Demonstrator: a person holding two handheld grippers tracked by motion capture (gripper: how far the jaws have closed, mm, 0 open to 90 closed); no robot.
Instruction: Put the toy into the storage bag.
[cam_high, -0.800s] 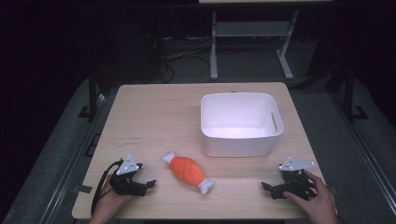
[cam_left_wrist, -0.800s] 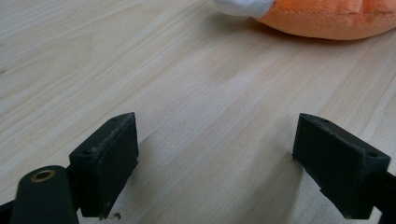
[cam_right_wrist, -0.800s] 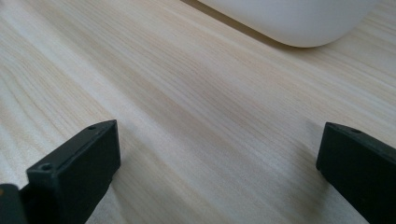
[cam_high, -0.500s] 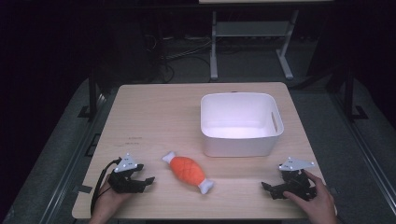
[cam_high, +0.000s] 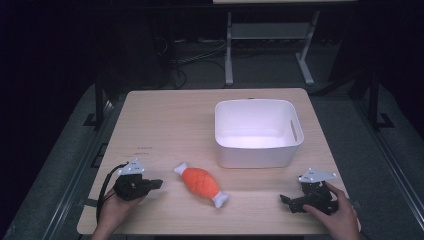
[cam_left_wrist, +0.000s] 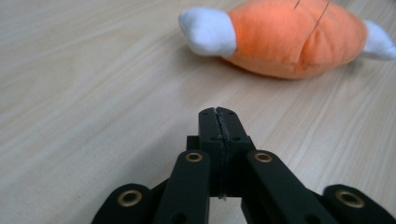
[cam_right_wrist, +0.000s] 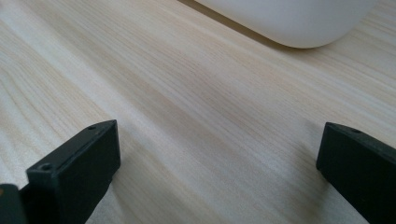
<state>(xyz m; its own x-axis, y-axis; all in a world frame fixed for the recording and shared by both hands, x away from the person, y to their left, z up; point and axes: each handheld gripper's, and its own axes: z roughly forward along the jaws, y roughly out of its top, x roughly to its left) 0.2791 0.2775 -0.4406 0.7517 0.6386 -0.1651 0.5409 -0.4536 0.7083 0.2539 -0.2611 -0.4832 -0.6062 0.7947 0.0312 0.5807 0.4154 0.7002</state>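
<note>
- Jaws of the left gripper (cam_left_wrist: 219, 122) are pressed together, empty; the right gripper (cam_right_wrist: 217, 154) is spread wide, empty.
- Orange plush drumstick toy with white ends (cam_high: 201, 183) lies on the pale wooden counter (cam_high: 170, 125), near the white plastic bin (cam_high: 257, 132).
- Likely pre-grasp: next, open and close on the toy.

Right gripper (cam_right_wrist: 219, 163) low over table (cam_right_wrist: 187, 93), jaws spread wide. One black jaw at 8 o'clock, screw holes along top edge; other black jaw at 4 o'clock, cut off by frame. Bare pale wood between them, grain running 10 to 4 o'clock. Nothing gripped. White tub (cam_right_wrist: 289, 18) at 1 o'clock, rounded lower wall showing, soft shadow underneath on wood. Tub well apart from both jaws.
</note>
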